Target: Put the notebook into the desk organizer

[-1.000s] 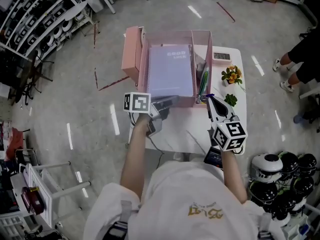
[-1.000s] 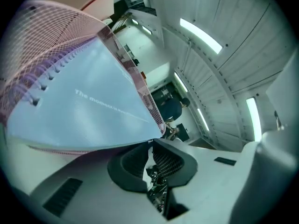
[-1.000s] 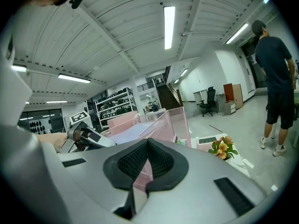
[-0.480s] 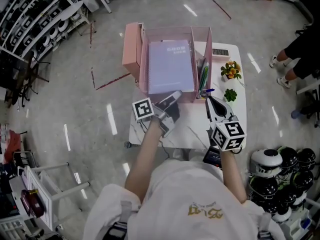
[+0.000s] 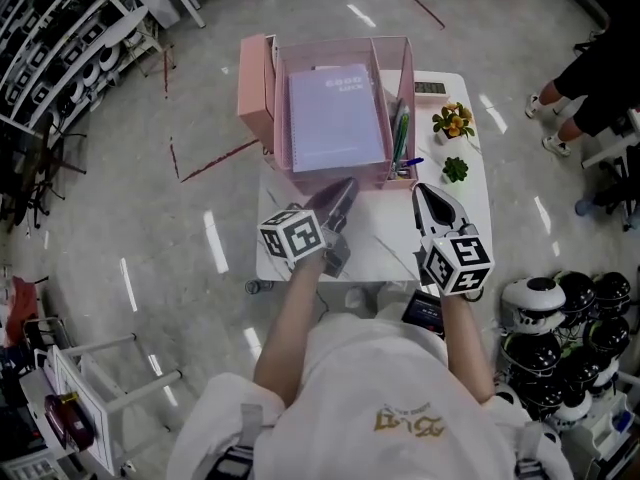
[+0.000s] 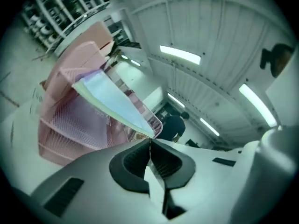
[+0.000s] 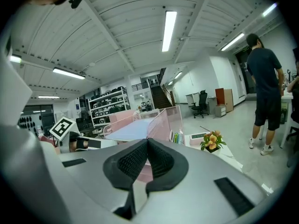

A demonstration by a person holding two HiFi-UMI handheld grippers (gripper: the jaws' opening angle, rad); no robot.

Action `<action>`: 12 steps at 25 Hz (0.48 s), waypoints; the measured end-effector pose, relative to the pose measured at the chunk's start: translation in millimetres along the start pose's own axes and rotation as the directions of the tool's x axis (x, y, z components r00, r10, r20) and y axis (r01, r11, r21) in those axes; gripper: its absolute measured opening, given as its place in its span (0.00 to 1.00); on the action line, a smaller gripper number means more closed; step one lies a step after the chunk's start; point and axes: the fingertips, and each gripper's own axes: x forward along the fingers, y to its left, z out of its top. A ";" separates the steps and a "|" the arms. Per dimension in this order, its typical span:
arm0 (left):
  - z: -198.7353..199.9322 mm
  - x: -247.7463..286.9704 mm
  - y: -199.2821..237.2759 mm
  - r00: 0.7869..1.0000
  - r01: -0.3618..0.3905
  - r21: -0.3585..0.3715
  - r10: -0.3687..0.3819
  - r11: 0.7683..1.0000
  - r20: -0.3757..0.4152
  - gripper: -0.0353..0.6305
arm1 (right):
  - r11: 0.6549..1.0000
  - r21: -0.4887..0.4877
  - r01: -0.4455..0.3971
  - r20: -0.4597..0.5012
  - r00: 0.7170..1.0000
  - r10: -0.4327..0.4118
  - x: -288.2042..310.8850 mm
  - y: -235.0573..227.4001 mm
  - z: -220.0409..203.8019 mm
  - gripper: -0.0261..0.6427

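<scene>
Grey polished floor [image 5: 200, 178] surrounds the small white table [image 5: 385, 236], where your left gripper [image 5: 346, 186] holds its jaws pressed together on nothing, tips just short of the pink desk organizer [image 5: 408, 78]. Straight ahead of those jaws the lavender notebook [image 5: 335, 118] sits in the organizer's wide compartment (it seems to lean on the back wall, though the angle is hard to judge). Your right gripper [image 5: 424, 190], jaws likewise closed and empty, has the pens [image 5: 401, 133] ahead of its tips and the potted flowers [image 5: 453, 121] off to their right.
</scene>
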 end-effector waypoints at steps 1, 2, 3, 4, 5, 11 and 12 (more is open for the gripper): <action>-1.5 -3.1 -4.9 1.000 -0.009 0.087 0.010 0.996 -0.013 0.07 | 1.000 -0.008 0.012 0.006 1.000 -0.012 -3.6 0.8 -0.2 0.06; -2.2 -6.0 -9.8 0.999 -0.022 0.167 0.026 0.986 -0.021 0.07 | 1.000 -0.015 0.024 0.013 1.000 -0.024 -7.4 1.5 -0.2 0.06; -1.4 -8.8 -14.9 0.999 -0.038 0.238 0.045 0.970 -0.022 0.07 | 0.999 -0.020 0.035 0.020 0.999 -0.035 -11.2 2.2 0.0 0.06; 1.0 -11.7 -20.4 0.998 -0.057 0.299 0.063 0.952 -0.012 0.07 | 0.999 -0.024 0.043 0.028 0.999 -0.043 -14.5 3.2 0.5 0.06; 4.8 -14.9 -26.0 0.997 -0.078 0.347 0.081 0.935 0.006 0.07 | 0.998 -0.027 0.049 0.036 0.998 -0.048 -17.2 4.4 1.1 0.06; 23.1 -37.1 -52.8 0.975 -0.221 0.458 0.179 0.861 0.134 0.08 | 0.999 -0.036 0.036 0.080 0.996 -0.033 -34.8 11.3 10.4 0.06; 22.5 -39.4 -56.1 0.971 -0.236 0.466 0.193 0.853 0.139 0.08 | 0.999 -0.036 0.032 0.084 0.996 -0.029 -38.2 11.2 12.1 0.06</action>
